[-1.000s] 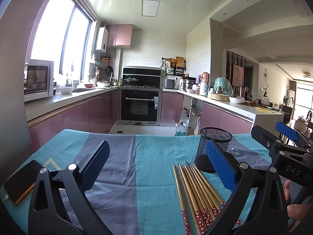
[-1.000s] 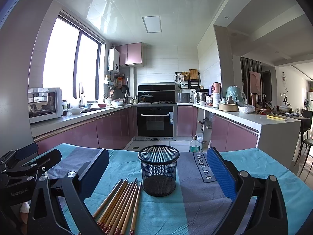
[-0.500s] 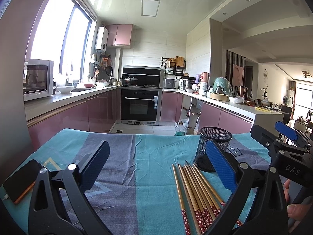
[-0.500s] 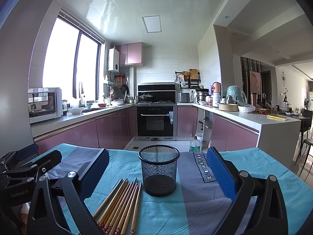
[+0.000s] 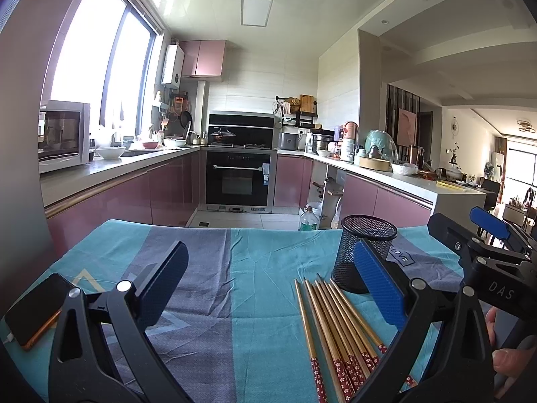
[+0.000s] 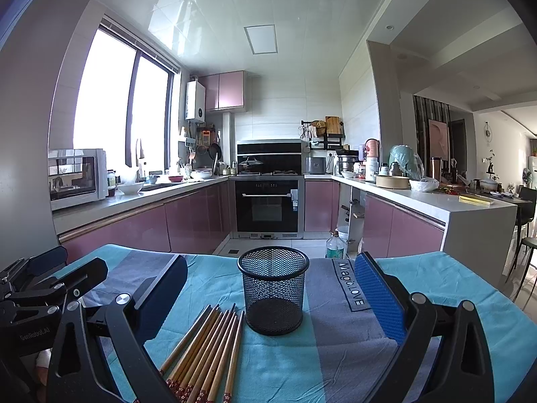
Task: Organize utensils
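Beside chopsticks (image 6: 208, 349): mesh cup (image 6: 273, 288), phone (image 5: 35, 309).

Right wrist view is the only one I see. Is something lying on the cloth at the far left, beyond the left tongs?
Observer: Yes. A phone lies near the left edge of the cloth, with a white cable at its near end.
Operator: Are the left tongs holding anything?
Observer: No. The left tongs are wide open, with nothing between them.
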